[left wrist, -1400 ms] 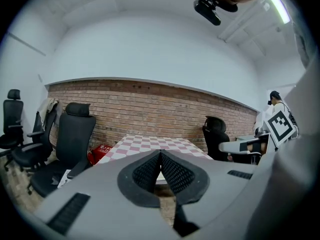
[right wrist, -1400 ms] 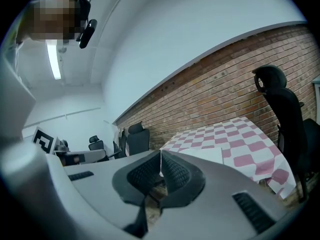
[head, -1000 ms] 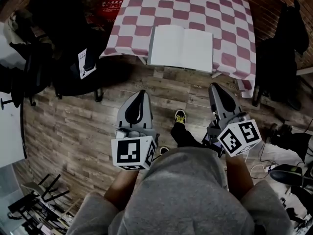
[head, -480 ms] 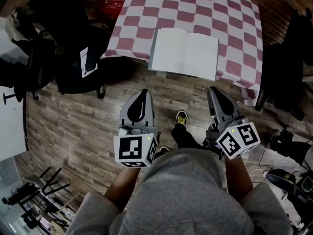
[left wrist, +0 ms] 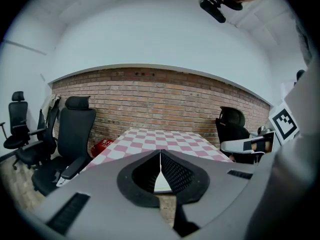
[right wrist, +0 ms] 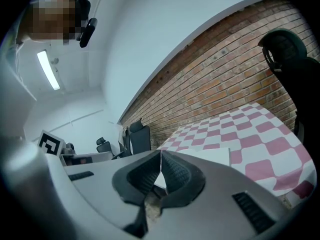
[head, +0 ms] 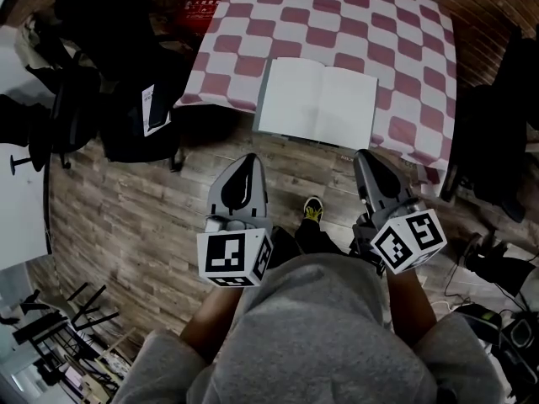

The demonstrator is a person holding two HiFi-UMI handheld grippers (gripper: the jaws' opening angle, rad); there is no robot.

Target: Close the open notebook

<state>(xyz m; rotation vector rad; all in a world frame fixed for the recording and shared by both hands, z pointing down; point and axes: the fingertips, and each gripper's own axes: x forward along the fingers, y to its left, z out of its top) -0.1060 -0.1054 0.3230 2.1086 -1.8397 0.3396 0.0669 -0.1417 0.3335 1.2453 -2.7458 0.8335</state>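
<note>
Bare wood floor (head: pixel 152 217) open up to the bench (head: pixel 337 15), its near edge taken only by the open notebook (head: pixel 318 101), checked top behind that free, black chair (head: pixel 126 99) crowding the bench's left corner, second chair (head: pixel 497 116) close by its right side

Head view: far end of the red-and-white checked cloth counter (head: pixel 337 7) is cut off by the top edge. Print on the white card (head: pixel 155 109) lying on the black office chair (head: pixel 118 137) is too small to read. Left gripper view: the open white notebook (left wrist: pixel 161 183) is mostly hidden behind the closed left hand-held gripper (left wrist: pixel 160 156); only a sliver shows.
</note>
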